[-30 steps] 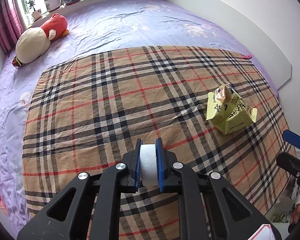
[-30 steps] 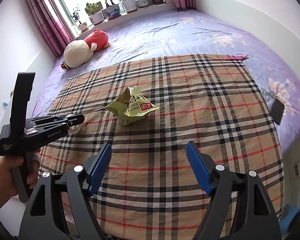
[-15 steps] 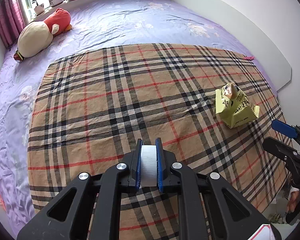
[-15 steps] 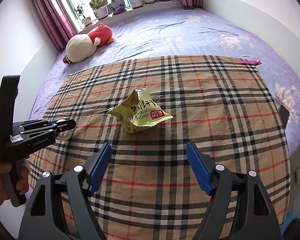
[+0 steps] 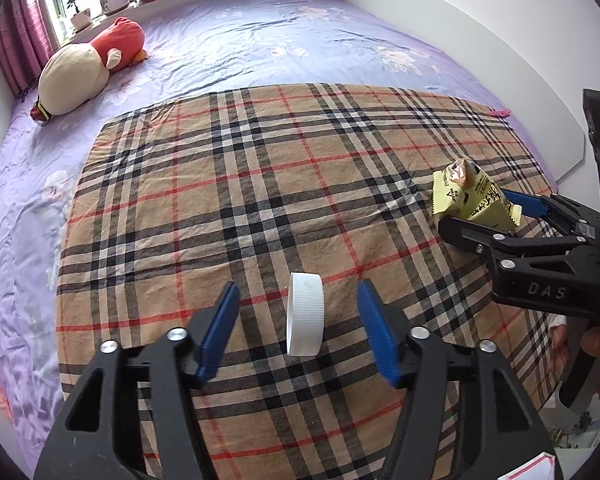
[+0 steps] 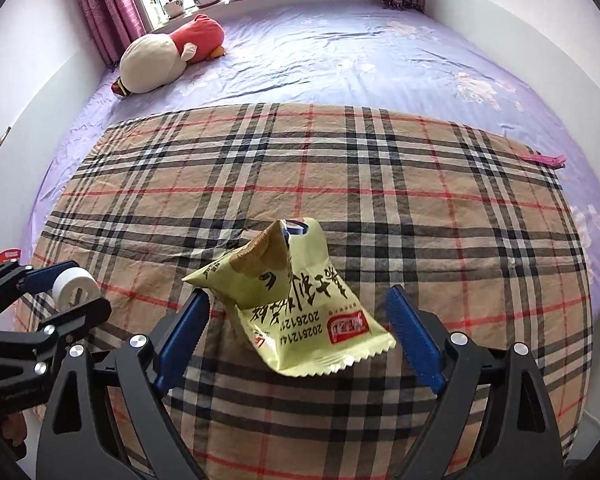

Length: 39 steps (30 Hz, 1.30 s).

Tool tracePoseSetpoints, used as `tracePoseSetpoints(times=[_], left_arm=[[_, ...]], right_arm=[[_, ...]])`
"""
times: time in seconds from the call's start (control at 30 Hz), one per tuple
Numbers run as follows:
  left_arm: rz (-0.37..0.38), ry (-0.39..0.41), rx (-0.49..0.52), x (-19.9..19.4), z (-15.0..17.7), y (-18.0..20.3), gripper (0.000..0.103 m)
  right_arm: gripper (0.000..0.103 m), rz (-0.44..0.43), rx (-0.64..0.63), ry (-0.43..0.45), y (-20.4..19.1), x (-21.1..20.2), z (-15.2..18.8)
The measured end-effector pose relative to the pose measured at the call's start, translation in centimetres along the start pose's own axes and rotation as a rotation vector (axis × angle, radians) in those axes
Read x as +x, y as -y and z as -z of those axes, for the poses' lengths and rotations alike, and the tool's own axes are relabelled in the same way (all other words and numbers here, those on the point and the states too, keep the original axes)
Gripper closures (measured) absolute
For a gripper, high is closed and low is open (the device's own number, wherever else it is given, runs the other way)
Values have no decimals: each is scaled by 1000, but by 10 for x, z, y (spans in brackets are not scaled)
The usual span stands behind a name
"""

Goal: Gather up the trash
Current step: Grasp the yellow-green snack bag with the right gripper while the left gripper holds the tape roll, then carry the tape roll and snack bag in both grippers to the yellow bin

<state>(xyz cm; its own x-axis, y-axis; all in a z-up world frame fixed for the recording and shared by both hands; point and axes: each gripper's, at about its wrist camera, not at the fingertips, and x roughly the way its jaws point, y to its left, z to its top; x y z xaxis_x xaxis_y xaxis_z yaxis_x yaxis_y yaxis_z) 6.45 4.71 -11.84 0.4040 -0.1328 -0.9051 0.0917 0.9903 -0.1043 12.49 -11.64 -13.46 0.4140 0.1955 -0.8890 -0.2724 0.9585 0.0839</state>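
Plaid blanket (image 5: 220, 208) on bed; left gripper (image 5: 298, 316) opening, white cap (image 5: 305, 314) lower centre between untouching pads; right gripper (image 6: 296, 338) opening, wide around yellow wrapper (image 6: 300, 312).

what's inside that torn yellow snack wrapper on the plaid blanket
The yellow wrapper is torn open at the top, showing only its tan inner lining. Whether any food remains inside cannot be seen; the packet's walls cover it.

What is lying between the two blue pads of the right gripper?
The torn yellow snack wrapper stands between the pads of the right gripper, whose jaws are opening; neither pad touches it. The right wrist view shows this best.
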Motion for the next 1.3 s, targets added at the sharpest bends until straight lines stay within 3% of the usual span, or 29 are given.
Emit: tracePoseSetpoints(times=[0.07, 0.1, 0.13, 0.17, 0.57, 0.73, 0.87, 0.97, 1.23, 1.3], left_arm=[[9, -10, -6, 1, 0, -1, 38], [8, -14, -8, 2, 0, -2, 37], [9, -19, -9, 4, 1, -2, 27], [6, -15, -12, 4, 1, -3, 16], [-6, 5, -5, 8, 9, -2, 5], [-100, 6, 76, 10, 13, 8, 5], [-40, 10, 53, 11, 13, 2, 5], [-60, -9, 90, 12, 13, 6, 3], [-32, -19, 22, 13, -13, -1, 5], [-33, -4, 26, 13, -20, -1, 5]], right_arm=[[26, 20, -17, 6, -1, 1, -3], [38, 32, -27, 7, -2, 1, -5], [53, 23, -27, 8, -1, 0, -7], [55, 14, -21, 6, 1, -1, -8], [55, 25, 58, 16, 16, -17, 17], [54, 16, 77, 17, 18, -17, 16], [54, 11, 82, 19, 18, -17, 16], [53, 9, 85, 18, 19, -17, 16], [52, 23, 85, 20, 22, -15, 10], [45, 19, 81, 22, 23, -14, 8]])
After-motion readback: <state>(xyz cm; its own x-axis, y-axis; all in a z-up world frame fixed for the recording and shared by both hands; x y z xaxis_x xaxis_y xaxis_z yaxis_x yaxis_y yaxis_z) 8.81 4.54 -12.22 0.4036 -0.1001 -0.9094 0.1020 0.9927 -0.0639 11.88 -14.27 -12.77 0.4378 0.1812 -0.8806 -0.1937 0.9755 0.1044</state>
